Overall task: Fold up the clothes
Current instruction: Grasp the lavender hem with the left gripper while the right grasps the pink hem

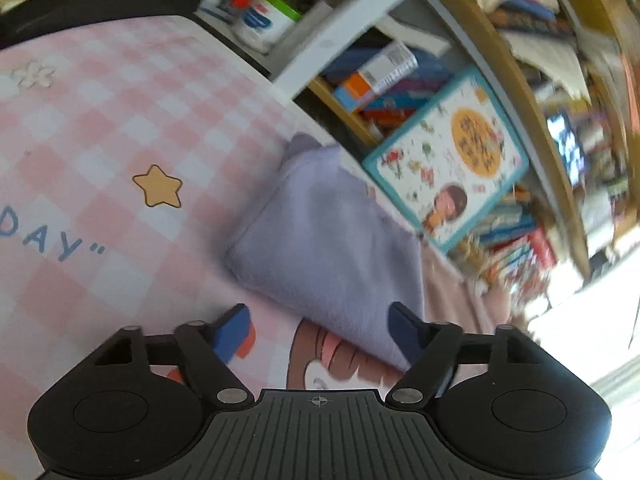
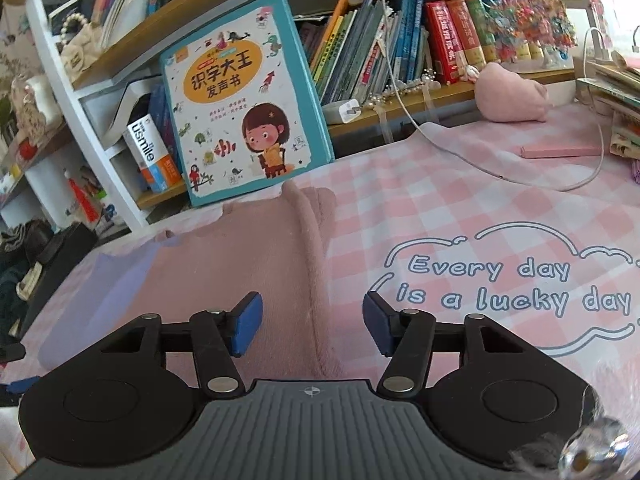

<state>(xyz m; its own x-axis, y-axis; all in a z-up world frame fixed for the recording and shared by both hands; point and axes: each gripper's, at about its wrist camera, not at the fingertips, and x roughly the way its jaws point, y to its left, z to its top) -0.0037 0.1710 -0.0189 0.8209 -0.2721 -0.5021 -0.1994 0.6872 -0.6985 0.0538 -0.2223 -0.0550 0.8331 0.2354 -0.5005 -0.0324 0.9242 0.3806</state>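
Observation:
A folded lilac cloth (image 1: 332, 236) lies on the pink checked tablecloth (image 1: 120, 128), with a pink garment (image 1: 448, 280) showing beyond its right edge. My left gripper (image 1: 320, 328) hovers open over the near corner of the lilac cloth, blue pads wide apart and nothing between them. In the right wrist view the pink garment (image 2: 256, 264) lies flat with a ribbed seam running toward me, and the lilac cloth (image 2: 100, 292) lies at its left. My right gripper (image 2: 312, 328) is open just above the pink garment's near edge, straddling the seam.
A picture book (image 2: 244, 100) leans on the bookshelf (image 2: 400, 96) behind the clothes. A pink plush toy (image 2: 512, 92), a white cable (image 2: 460, 148), a pink flat box (image 2: 560, 152) and a stack of books (image 2: 616, 112) lie at the right. Dark clutter (image 2: 24, 264) sits off the left edge.

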